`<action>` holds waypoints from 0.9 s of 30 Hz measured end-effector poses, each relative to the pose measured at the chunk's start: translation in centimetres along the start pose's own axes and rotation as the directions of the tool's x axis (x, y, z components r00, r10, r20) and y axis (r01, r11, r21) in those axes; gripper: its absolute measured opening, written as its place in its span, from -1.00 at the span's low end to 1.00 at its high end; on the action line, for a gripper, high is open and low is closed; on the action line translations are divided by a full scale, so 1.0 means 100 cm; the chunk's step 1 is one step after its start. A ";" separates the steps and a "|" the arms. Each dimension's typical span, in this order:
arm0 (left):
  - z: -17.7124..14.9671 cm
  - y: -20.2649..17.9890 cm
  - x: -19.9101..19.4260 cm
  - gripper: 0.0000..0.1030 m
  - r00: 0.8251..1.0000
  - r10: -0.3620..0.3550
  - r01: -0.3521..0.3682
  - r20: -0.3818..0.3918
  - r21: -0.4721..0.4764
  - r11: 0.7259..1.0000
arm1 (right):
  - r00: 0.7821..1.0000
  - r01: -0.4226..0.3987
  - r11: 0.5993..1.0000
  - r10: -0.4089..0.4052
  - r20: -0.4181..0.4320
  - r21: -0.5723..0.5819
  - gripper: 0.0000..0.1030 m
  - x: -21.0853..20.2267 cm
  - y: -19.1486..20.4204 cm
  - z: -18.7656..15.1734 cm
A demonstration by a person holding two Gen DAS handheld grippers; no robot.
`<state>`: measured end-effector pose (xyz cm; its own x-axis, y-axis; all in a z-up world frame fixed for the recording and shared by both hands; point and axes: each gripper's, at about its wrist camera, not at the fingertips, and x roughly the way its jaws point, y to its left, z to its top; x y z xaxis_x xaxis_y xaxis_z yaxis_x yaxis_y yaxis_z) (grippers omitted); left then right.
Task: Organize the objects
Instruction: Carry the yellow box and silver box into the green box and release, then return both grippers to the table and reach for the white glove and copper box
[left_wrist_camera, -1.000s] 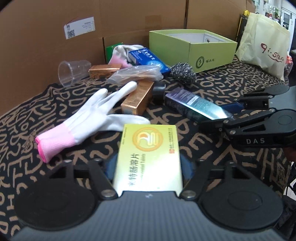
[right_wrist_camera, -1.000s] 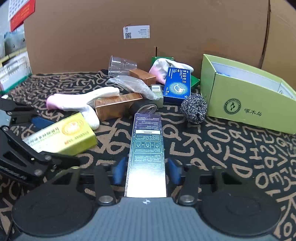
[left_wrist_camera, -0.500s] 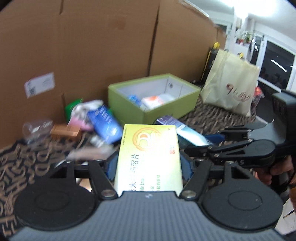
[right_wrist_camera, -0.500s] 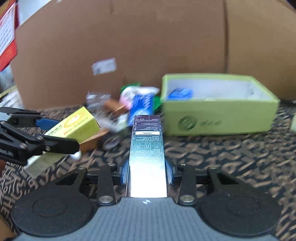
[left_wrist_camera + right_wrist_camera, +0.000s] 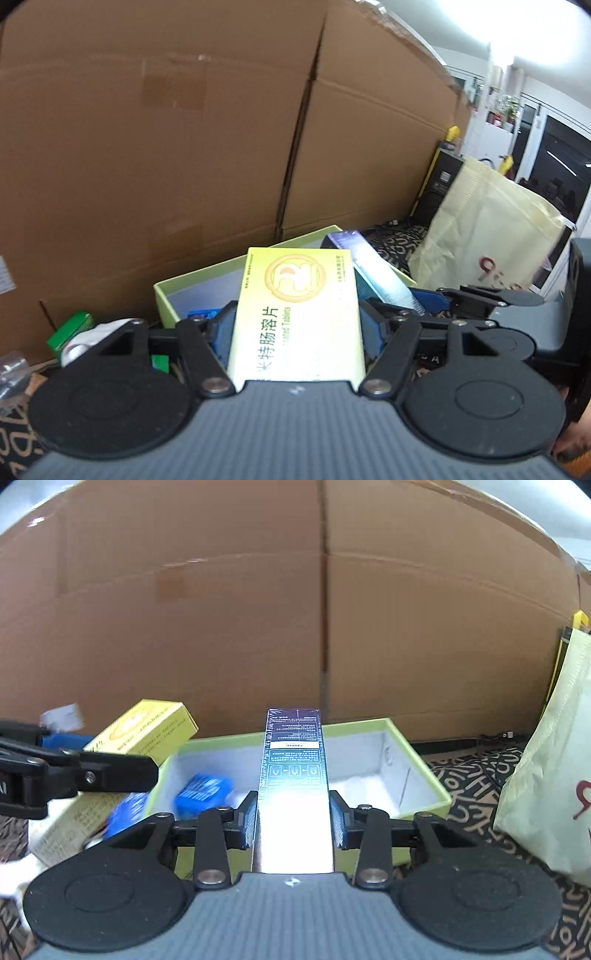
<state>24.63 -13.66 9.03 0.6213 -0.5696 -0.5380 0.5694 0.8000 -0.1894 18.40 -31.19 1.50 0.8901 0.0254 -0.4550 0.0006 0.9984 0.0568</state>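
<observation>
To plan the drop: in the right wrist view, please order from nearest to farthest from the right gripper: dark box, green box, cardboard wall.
1. Dark box: clamped in the right gripper.
2. Green box: just beyond, open, below the fingers.
3. Cardboard wall: at the back, behind the green box.

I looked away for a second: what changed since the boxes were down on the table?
Both claws lifted their boxes off the table toward the green box: left claw carrying the yellow tablet box, right claw the dark slim box. Both grips unchanged; nothing released.
</observation>
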 end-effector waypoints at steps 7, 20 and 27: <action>0.012 0.012 0.071 0.27 0.998 0.055 -0.057 -0.037 -0.045 0.997 | 0.998 0.056 0.998 -0.056 0.009 0.035 -0.18 0.048 -0.021 0.015; 0.000 0.021 0.114 0.99 0.995 0.100 -0.099 0.014 -0.042 0.994 | 0.987 0.082 0.997 -0.082 -0.141 -0.007 0.18 0.104 -0.025 -0.005; 0.001 0.017 0.070 1.00 0.993 0.100 -0.099 0.063 -0.019 0.995 | 0.993 0.111 0.992 -0.109 -0.034 0.060 0.42 0.061 -0.030 0.006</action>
<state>30.00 -16.28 4.99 0.7081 -0.4975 -0.5011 0.4946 0.8559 -0.1509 24.11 -34.11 -0.89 0.8687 -0.0822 -0.4885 0.1268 0.9902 0.0588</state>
